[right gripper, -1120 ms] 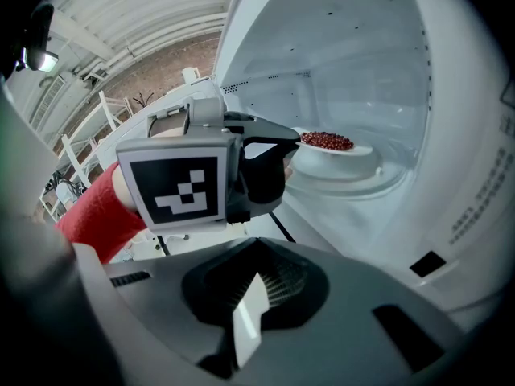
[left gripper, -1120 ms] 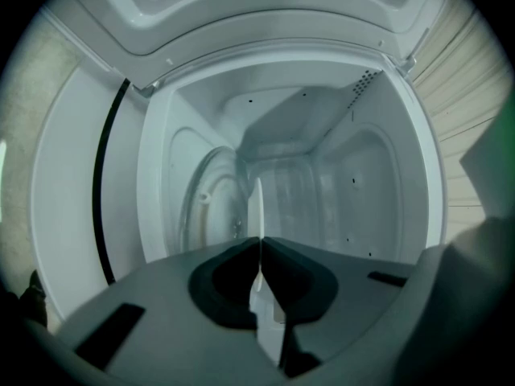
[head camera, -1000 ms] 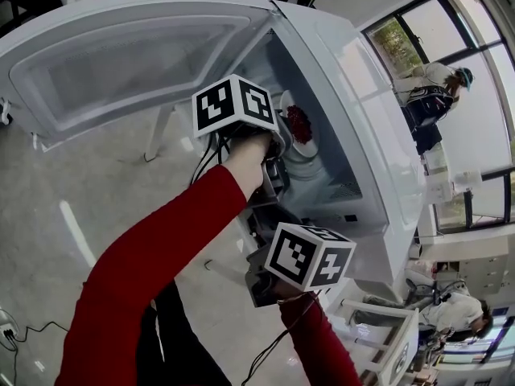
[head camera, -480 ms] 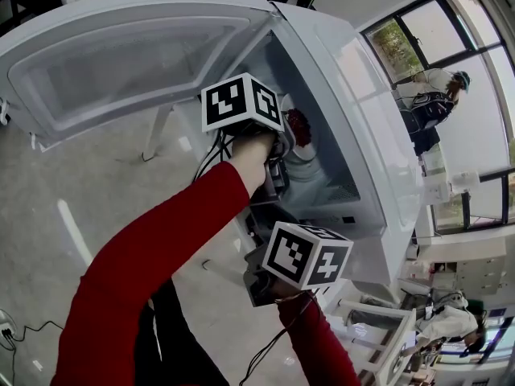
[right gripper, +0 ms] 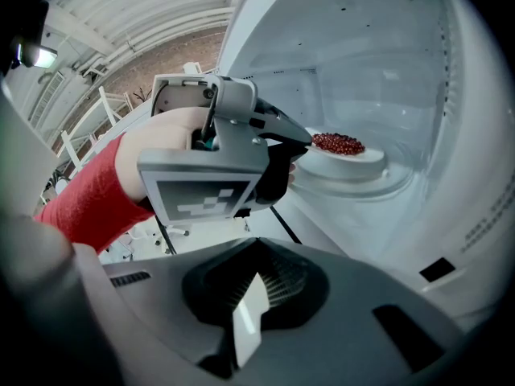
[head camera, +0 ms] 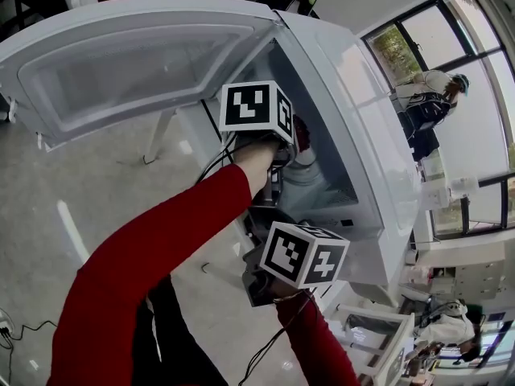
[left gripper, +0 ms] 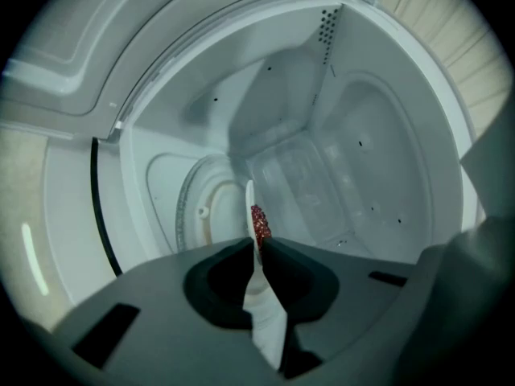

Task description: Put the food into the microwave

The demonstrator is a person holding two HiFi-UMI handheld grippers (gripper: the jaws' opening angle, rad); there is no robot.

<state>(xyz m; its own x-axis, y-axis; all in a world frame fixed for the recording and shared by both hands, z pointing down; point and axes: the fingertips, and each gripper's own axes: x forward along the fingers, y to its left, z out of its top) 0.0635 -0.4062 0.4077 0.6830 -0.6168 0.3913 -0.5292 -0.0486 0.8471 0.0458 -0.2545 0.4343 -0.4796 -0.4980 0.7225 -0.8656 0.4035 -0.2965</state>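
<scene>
Left gripper (left gripper: 257, 246) reaches inside the microwave (head camera: 354, 95), jaws just opening on the plate (right gripper: 366, 158) rim; right gripper (right gripper: 256, 244), closed, hangs outside.

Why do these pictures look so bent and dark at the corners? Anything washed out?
Head view: the wide lens bows the microwave door and the window glares white. Left gripper view: black corners, the cavity bulging like a bowl. Right gripper view: same round frame; the red food sharp, its plate pale on white.
</scene>
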